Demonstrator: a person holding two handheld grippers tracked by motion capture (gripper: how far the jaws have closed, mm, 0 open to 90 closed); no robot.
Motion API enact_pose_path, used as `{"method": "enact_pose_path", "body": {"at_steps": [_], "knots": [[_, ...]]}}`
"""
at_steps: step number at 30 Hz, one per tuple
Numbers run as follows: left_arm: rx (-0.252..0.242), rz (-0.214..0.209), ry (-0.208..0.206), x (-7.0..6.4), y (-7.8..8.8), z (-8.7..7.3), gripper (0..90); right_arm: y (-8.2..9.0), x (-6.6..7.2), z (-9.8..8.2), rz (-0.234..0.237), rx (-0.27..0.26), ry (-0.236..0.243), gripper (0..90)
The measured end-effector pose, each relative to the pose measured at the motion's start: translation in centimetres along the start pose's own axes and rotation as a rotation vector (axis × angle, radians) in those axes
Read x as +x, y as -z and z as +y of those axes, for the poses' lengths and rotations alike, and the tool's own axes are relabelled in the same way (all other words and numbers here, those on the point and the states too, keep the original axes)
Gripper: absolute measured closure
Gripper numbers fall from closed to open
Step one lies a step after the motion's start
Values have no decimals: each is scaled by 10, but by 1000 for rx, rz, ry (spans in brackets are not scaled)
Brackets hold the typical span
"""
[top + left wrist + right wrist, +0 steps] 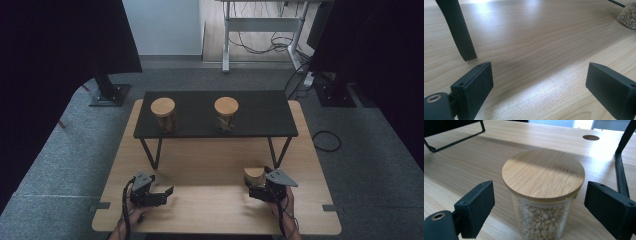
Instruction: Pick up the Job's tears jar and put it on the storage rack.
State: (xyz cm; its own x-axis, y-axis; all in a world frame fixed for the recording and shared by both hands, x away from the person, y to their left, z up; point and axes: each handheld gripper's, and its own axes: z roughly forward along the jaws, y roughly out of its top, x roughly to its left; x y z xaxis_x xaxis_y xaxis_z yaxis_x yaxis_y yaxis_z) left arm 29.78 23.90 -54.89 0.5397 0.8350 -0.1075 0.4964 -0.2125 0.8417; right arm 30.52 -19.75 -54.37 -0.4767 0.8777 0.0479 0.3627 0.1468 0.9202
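Standing upright on the wooden counter (pixel 210 165) near its front right, a glass jar (pixel 544 220) of pale grains is wearing a round bamboo lid (pixel 543 173); in the high view the jar (pixel 254 176) is sitting just in front of the right claw (pixel 261 189). In the right gripper view that right claw (pixel 537 207) is holding its jaws wide apart, one on each side of the jar, with a gap showing on both sides and neither jaw touching the glass. The left claw (pixel 162 192) is resting low over the front left of the counter, well apart from the jar; in the left gripper view the left claw (pixel 539 85) is likewise standing with jaws spread and nothing between them but bare wood, while a black shelf leg (pixel 459 32) is rising ahead at its left. A low black shelf (pixel 250 112) is spanning the back half of the counter, and it is carrying two more lidded jars, a left shelf jar (pixel 164 114) and a right shelf jar (pixel 226 114), set well apart.
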Motion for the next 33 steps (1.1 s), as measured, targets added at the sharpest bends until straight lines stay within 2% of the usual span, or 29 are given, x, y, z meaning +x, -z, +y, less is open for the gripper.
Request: {"method": "enact_pose_path", "body": {"at_steps": [3, 8, 11, 15, 21, 33], "knots": [[-1, 0, 1, 0, 0, 0, 70, -5, 1, 1, -18, 20, 19, 86], [-1, -1, 4, 0, 0, 0, 70, -13, 1, 3, -38, 36, 24, 91], [-1, -1, 5, 0, 0, 0, 70, -17, 2, 4, -68, 41, 26, 116], [-1, -1, 5, 0, 0, 0, 70, -22, 2, 4, -83, 47, 29, 146], [0, -1, 3, 0, 0, 0, 70, -26, 6, 7, -75, 56, 33, 238], [0, -3, 3, 0, 0, 0, 70, -27, 8, 7, -89, 54, 22, 246]]}}
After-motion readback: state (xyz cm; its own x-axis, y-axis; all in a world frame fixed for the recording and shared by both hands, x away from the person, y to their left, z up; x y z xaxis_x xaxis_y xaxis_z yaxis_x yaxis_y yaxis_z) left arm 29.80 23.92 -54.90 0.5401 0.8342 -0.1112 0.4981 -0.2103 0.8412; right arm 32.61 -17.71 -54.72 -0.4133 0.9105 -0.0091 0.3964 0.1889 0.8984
